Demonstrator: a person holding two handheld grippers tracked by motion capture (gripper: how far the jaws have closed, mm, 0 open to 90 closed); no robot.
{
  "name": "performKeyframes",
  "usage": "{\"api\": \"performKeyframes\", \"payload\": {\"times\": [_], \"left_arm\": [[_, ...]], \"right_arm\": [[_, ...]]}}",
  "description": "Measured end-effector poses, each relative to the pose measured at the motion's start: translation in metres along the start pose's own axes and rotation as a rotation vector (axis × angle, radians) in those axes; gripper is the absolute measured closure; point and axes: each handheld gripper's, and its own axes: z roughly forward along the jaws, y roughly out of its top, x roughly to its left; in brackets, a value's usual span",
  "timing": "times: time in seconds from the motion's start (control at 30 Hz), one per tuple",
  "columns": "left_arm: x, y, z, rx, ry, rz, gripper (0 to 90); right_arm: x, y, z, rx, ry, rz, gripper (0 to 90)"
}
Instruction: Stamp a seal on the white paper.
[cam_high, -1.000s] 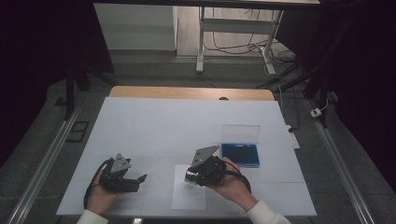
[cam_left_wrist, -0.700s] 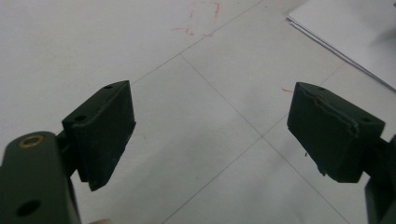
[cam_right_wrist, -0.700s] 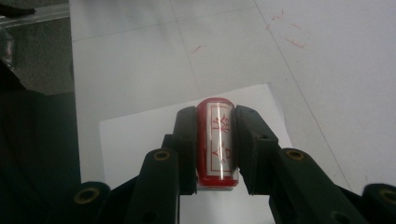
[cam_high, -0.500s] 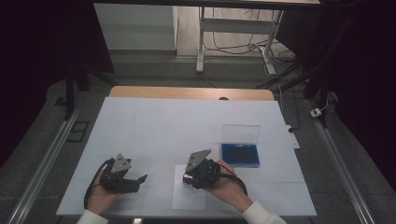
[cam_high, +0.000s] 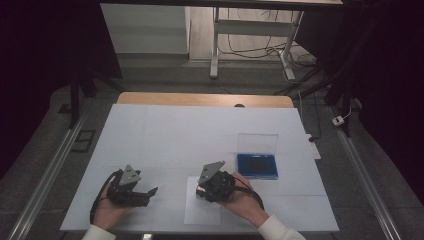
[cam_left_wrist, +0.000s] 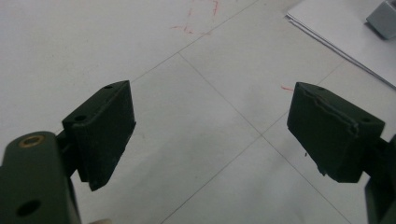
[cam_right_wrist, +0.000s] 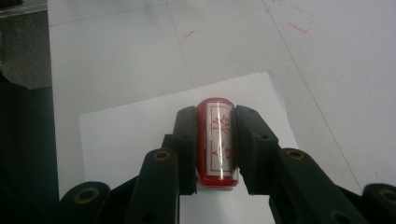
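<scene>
Right gripper (cam_right_wrist: 215, 144), seen in its own view: both black jaws are pressing on the sides of a small red, glossy seal stamp with a clear face and red characters (cam_right_wrist: 216, 142). Stamp is lying lengthwise between the pads, rounded end pointing away from the camera. It is sitting over a loose white sheet of paper (cam_right_wrist: 140, 130); whether it is touching the sheet or hanging just above it, cannot tell.

High view: the right gripper (cam_high: 202, 190) is resting in the person's right hand (cam_high: 245, 200) at the near edge of the table, above the upper part of the white sheet (cam_high: 202, 215). A speck of red is showing at the jaw tips.

Left gripper (cam_left_wrist: 210, 135), own view: jaws are standing wide apart, nothing between them, only the white table cover (cam_left_wrist: 93, 42) with thin grid lines and faint red marks. The corner of the paper sheet (cam_left_wrist: 336, 23) is lying at upper right. In the high view the left gripper (cam_high: 150, 192) is lying low on the table in the left hand (cam_high: 107, 212), jaws pointing toward the sheet, well short of it.

Right of the sheet and a little farther back, a blue flat case with an upright clear lid (cam_high: 257, 165) is sitting open on the table. It is apart from both grippers.
</scene>
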Motion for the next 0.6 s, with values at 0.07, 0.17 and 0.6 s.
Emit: {"api": "performKeyframes", "payload": {"times": [0.07, 0.17, 0.6], "left_arm": [[0.0, 0.0, 0.0, -0.001, 0.0, -0.001, 15.2], [-0.0001, 0.0, 0.0001, 0.001, 0.0, 0.0, 15.2], [-0.0001, -0.0002, 0.0003, 0.003, 0.0, 0.002, 15.3]], "right_arm": [[-0.0003, -0.0003, 0.0003, 0.003, -0.001, -0.003, 69.7], [-0.0003, -0.0006, 0.0007, 0.005, 0.0, 0.0, 69.8], [-0.0017, -0.0016, 0.0019, 0.017, 0.005, -0.008, 69.8]]}}
